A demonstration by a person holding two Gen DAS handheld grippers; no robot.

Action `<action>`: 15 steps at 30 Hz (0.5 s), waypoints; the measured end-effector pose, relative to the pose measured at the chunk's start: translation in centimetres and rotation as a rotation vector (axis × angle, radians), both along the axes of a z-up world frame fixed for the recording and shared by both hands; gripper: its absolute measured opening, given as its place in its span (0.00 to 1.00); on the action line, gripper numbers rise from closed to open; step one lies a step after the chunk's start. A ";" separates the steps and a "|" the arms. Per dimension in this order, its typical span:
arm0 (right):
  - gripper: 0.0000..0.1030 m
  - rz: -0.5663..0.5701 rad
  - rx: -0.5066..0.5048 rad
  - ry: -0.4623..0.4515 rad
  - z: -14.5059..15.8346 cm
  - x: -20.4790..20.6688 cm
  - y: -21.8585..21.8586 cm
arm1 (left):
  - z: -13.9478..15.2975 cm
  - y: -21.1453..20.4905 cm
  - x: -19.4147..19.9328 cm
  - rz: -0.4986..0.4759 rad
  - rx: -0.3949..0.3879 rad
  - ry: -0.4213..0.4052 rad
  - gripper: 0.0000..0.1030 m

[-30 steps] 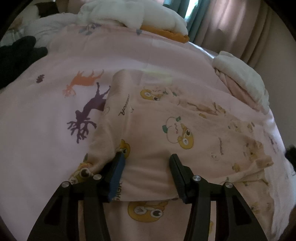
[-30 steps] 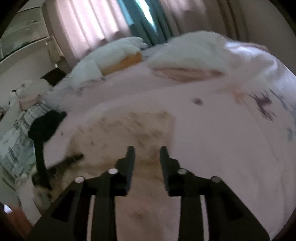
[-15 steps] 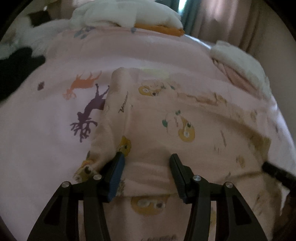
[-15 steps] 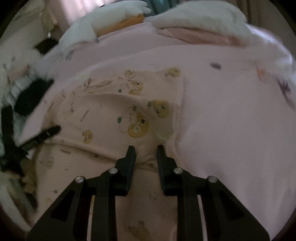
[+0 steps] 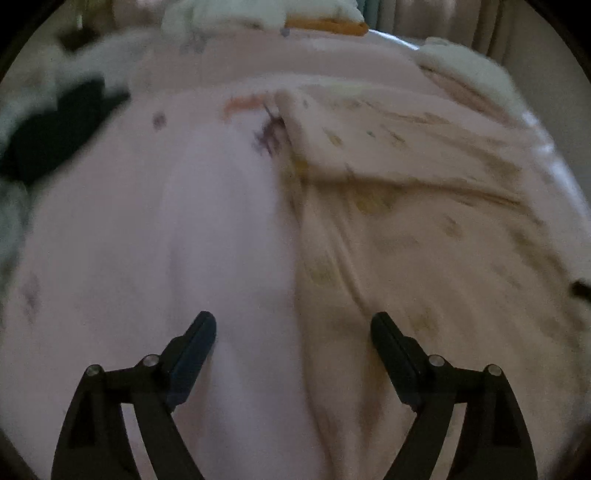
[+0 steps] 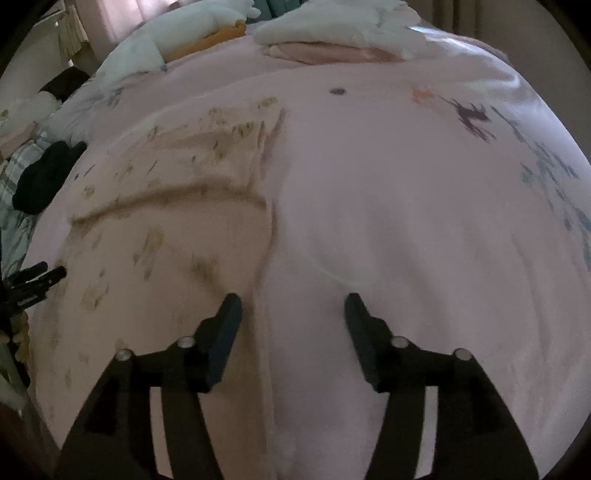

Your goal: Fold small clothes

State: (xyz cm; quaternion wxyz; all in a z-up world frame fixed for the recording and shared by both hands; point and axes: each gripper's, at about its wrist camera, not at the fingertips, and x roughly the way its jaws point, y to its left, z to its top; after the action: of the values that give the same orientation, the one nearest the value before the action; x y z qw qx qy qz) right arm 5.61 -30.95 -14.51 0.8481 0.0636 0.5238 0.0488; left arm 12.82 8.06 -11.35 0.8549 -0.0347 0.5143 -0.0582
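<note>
The left claw stands wide open above the bed, its jaws having just been opening, and nothing is clamped between them. Its left finger hangs over the bare pink bedsheet, its right finger over the edge of the peach garment, whose left border runs up between the two fingers.

The right claw is also open, its jaws having just been opening, and they grip nothing. Its left finger is over the peach garment, its right finger over the pink bedsheet; the cloth's right edge passes between them.

The garment, printed with small yellow-brown cartoon figures, lies spread on the bedsheet with a fold line across it, the far part lying doubled over the near part. Motion blur smears its print in both views.

Purple and orange deer prints mark the sheet beyond the garment. A dark piece of clothing lies near the left edge of the bed. At the far end sit white bedding and an orange strip of fabric, with curtains behind. In the right wrist view, the tip of the other claw shows at the far left edge, beside the garment.
</note>
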 end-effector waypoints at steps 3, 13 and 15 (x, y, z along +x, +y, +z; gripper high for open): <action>0.71 0.012 0.069 0.042 0.2 -2.2 -0.5 | 0.0 0.8 -3.2 -0.011 -0.166 0.045 0.83; 0.92 0.054 0.268 0.087 -1.1 -8.9 0.4 | -1.1 -0.3 -10.7 -0.109 -0.552 0.141 0.83; 0.94 0.075 0.293 0.084 -1.2 -9.7 0.7 | -1.5 -0.3 -11.1 -0.102 -0.605 0.138 0.83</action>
State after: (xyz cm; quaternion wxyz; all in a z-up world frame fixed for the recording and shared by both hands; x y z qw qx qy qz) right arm -4.10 -30.21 -15.68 0.8047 0.1693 0.5479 0.1536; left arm 1.75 7.72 -12.81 0.7648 -0.2657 0.5315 -0.2490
